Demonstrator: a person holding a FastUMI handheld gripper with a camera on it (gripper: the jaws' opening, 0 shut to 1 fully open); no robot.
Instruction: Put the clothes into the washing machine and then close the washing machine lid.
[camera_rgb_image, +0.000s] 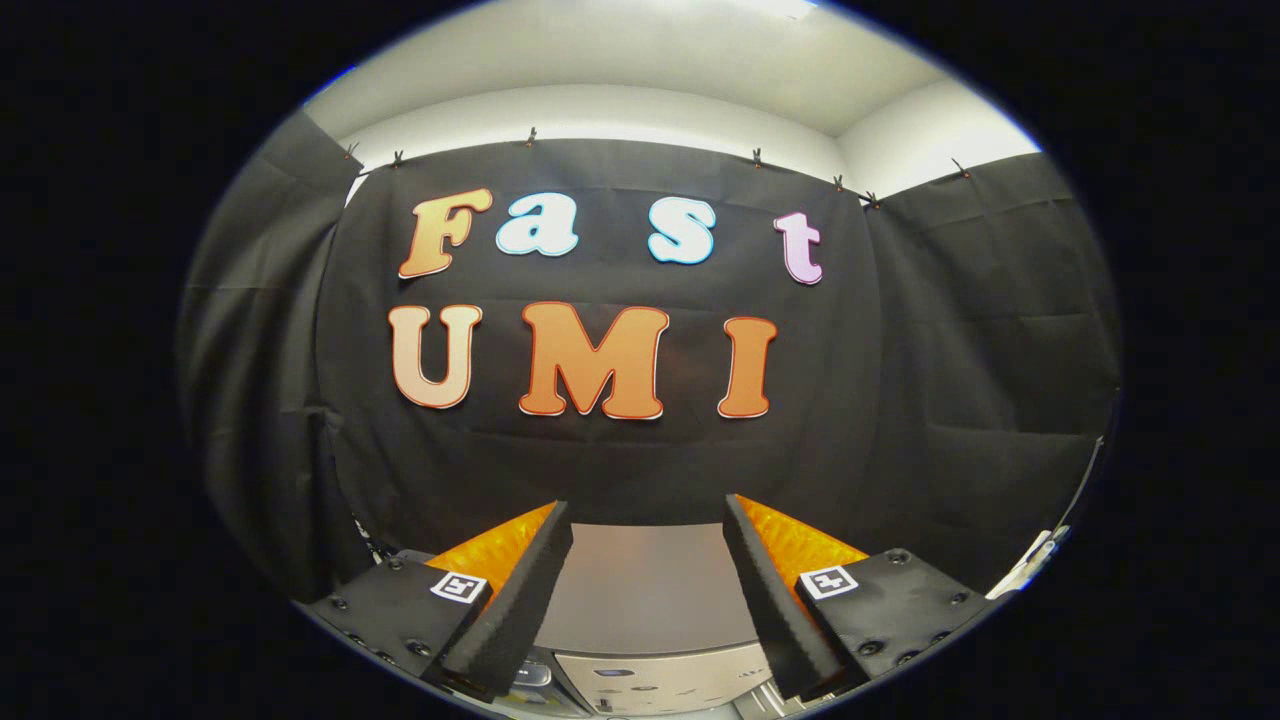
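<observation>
One washing machine (640, 590) below parted gripper (648, 520)

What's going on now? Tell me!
Gripper open, jaws empty. Washer lid shut, below the jaws. No clothes in sight.

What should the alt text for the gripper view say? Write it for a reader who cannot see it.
The gripper is open and holds nothing, its two fingers spread above the grey top of a washing machine just below and ahead of them. Beyond stands the booth's black cloth wall, with a white wall and ceiling above it.
</observation>
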